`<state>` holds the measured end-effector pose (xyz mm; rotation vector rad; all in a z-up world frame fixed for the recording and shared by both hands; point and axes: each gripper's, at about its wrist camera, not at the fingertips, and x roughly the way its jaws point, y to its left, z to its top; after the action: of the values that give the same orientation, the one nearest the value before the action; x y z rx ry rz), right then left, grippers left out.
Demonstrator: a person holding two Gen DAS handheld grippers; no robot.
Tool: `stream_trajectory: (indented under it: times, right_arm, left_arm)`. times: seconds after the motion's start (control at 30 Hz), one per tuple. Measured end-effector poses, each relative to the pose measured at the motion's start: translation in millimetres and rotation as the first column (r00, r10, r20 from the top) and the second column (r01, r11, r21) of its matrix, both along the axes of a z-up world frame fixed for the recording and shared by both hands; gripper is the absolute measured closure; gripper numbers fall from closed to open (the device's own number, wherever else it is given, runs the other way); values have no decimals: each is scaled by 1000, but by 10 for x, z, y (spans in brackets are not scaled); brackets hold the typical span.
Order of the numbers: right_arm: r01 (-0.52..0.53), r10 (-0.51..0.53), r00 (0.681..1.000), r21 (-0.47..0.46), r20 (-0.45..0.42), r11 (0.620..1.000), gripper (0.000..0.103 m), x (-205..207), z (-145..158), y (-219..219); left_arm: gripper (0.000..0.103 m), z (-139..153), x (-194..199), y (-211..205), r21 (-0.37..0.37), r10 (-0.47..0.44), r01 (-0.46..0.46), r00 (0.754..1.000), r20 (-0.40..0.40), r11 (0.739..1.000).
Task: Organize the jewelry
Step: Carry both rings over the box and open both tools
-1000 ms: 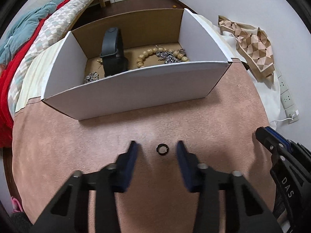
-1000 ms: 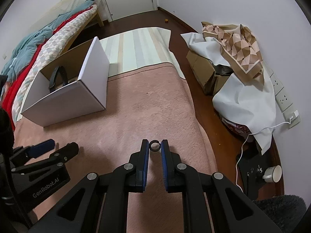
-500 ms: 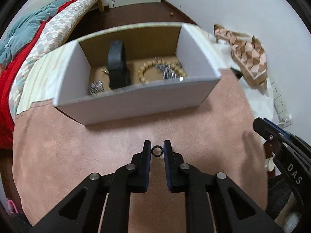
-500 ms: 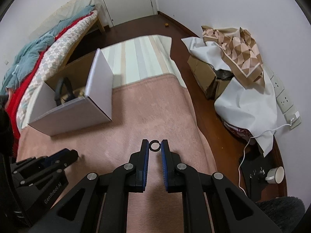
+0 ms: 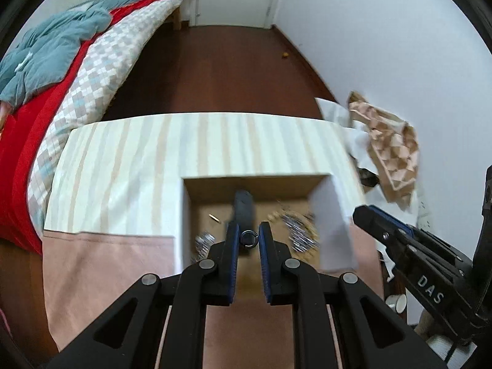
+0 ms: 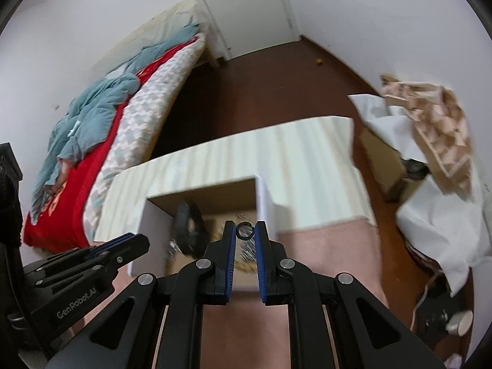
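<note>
Left gripper (image 5: 248, 239) pinches a ring (image 5: 248, 240), right gripper (image 6: 245, 232) pinches another ring (image 6: 245, 231); release low over the box (image 5: 333, 215), clear of its walls.

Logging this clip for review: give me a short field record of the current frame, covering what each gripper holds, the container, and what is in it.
left gripper: jaws shut on a dark ring, held over the box
right gripper: jaws shut on a second ring, also over the box
box: open-topped, white outside, brown inside
box contents: black watch band, beaded bracelet (blurred), silver pieces
surface: pink cloth, striped cloth behind
image quality: motion blur
</note>
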<state>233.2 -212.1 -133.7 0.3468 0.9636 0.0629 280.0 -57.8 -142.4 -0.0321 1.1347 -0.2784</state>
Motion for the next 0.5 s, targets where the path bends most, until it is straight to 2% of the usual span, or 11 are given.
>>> stream_trajectory:
  times: [0.2, 0.37, 0.4, 0.43, 0.47, 0.5]
  right_arm:
    - [-92, 98, 986, 48, -132, 995, 90, 524, -286, 156]
    - [-106, 120, 966, 75, -227, 992, 89, 637, -510, 179]
    - [-101, 116, 965, 76, -235, 992, 86, 645, -523, 178]
    - [-99, 114, 965, 77, -237, 992, 78, 647, -526, 172]
    - [-95, 111, 966, 77, -234, 992, 73, 639, -519, 159]
    - [-91, 105, 967, 71, -231, 993, 64, 633, -499, 154]
  left_arm:
    - [91, -166, 285, 114, 24, 27, -26, 997, -68, 999]
    - [90, -177, 347, 155, 33, 40, -37, 995, -87, 999]
    - [90, -159, 343, 166, 35, 42, -40, 996, -79, 999]
    - [86, -144, 340, 172, 37, 44, -42, 996, -73, 998]
    - [78, -125, 335, 184, 42, 48, -45, 996, -69, 998]
    - [73, -101, 324, 203, 47, 55, -52, 997, -60, 998]
